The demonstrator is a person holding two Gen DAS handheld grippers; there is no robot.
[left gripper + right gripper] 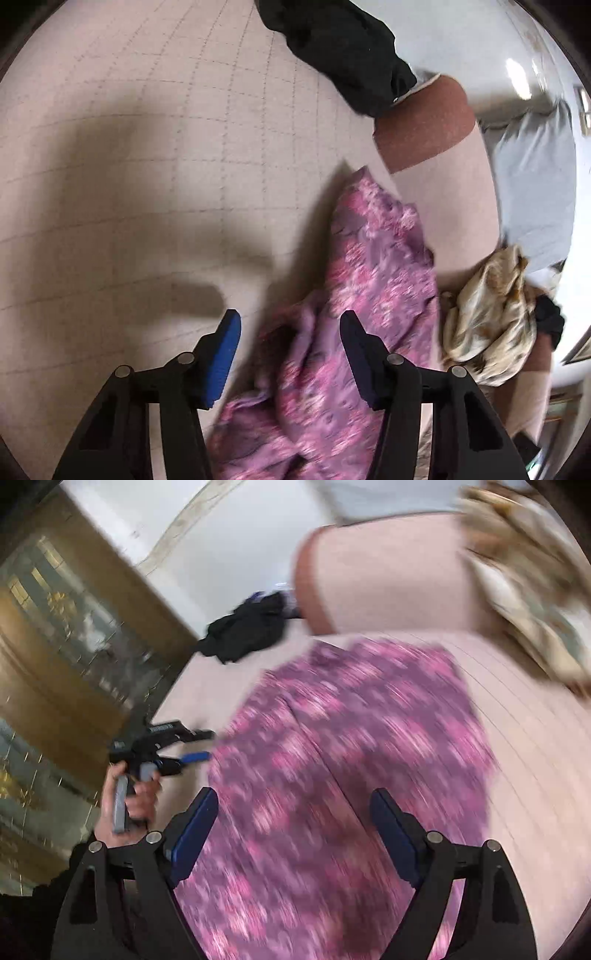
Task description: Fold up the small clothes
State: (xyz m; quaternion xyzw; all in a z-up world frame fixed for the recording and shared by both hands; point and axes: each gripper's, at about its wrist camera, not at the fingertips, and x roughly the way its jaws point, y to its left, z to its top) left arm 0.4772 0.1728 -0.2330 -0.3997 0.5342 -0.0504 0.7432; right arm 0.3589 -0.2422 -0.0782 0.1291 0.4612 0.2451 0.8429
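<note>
Now pink floral garment (pixel 351 760), beneath spread right hand-held gripper (pixel 295 834)

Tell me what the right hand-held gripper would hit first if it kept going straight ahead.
Most likely the purple floral garment lying on the pink surface; the open right hand-held gripper points straight at it, though blur hides depth.

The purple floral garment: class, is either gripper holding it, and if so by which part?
Neither holds it. The left gripper and the right gripper are both open above the purple floral garment, gripping no part of it.

Black gripper (pixel 293 834) frames with silver screws, blue pads (pixel 194 834), black sleeve (pixel 22 915).
</note>
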